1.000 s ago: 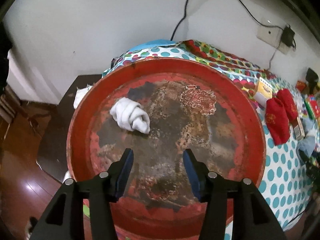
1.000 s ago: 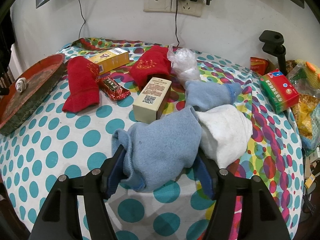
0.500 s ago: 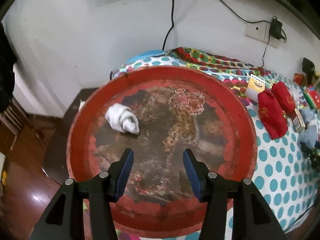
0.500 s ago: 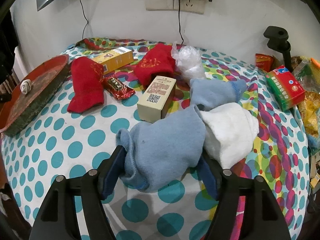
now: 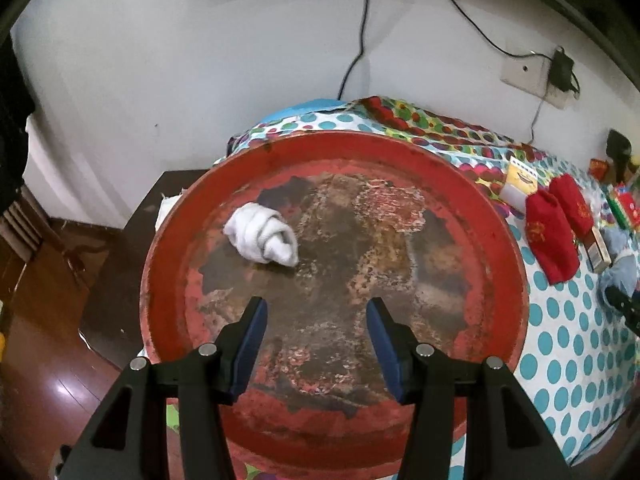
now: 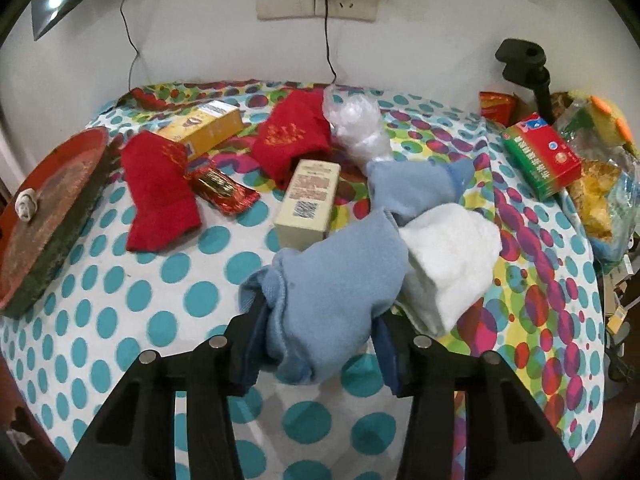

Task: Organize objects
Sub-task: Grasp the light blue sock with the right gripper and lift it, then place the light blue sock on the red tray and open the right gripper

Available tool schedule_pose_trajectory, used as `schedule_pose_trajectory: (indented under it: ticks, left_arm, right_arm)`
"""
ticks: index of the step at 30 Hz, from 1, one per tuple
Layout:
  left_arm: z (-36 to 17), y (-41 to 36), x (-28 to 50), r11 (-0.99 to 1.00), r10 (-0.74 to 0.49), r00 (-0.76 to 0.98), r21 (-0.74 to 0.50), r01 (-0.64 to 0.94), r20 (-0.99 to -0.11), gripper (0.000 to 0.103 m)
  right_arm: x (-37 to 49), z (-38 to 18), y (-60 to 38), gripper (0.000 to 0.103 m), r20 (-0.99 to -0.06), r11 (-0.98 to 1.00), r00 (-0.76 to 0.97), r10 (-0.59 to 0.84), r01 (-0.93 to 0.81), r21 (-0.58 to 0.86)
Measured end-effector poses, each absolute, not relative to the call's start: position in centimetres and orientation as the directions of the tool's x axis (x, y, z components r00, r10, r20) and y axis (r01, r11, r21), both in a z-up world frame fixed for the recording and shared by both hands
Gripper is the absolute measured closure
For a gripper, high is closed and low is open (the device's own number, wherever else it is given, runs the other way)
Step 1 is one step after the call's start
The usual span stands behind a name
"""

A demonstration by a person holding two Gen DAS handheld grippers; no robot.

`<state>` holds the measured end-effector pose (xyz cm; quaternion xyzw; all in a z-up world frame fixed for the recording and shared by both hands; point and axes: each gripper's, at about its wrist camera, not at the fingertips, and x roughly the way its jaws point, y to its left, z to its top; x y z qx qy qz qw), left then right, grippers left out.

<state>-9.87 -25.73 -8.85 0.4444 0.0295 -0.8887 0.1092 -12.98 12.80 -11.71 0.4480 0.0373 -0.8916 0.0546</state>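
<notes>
Pale-blue sock sits bunched between the jaws of the right tool, which are closing on it at lower centre, likely for a lift toward the red tray. There the left tool hovers spread, pinching nothing (a rolled white sock already lies inside).

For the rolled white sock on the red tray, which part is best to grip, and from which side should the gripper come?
Grip the rolled white sock across its thick middle, coming down from above with the open left gripper. It lies alone on the flat floor of the red tray, its long axis running diagonally, so one finger should probably go on each long side. The raised rim argues against a low sideways approach.
</notes>
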Motion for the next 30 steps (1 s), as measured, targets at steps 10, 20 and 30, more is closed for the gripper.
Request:
schedule_pose_trajectory:
  ticks: [10, 20, 30]
  left_arm:
    - [-7.3, -29.1, -8.7, -0.955, -0.196, -0.602, 0.011, 0.297, -0.774, 0.05]
    - [-6.5, -33.2, -7.1, -0.913, -0.241, -0.604, -0.033, 0.407, -0.76, 0.05]
    - [-7.3, -33.6, -7.2, -0.913, -0.245, -0.589, -0.021, 0.407, -0.77, 0.05]
  right_arm:
    - [-11.3, -7.5, 7.7, 0.06, -0.766, -0.972, -0.626, -0.15, 0.236, -0.002]
    - [-11.7, -5.4, -2.5, 0.06, -0.745, -0.907, -0.596, -0.299, 0.421, 0.026]
    - [-14.0, -6.3, -14.4, 0.059, -0.768, -0.814, -0.528, -0.363, 0.581, -0.015]
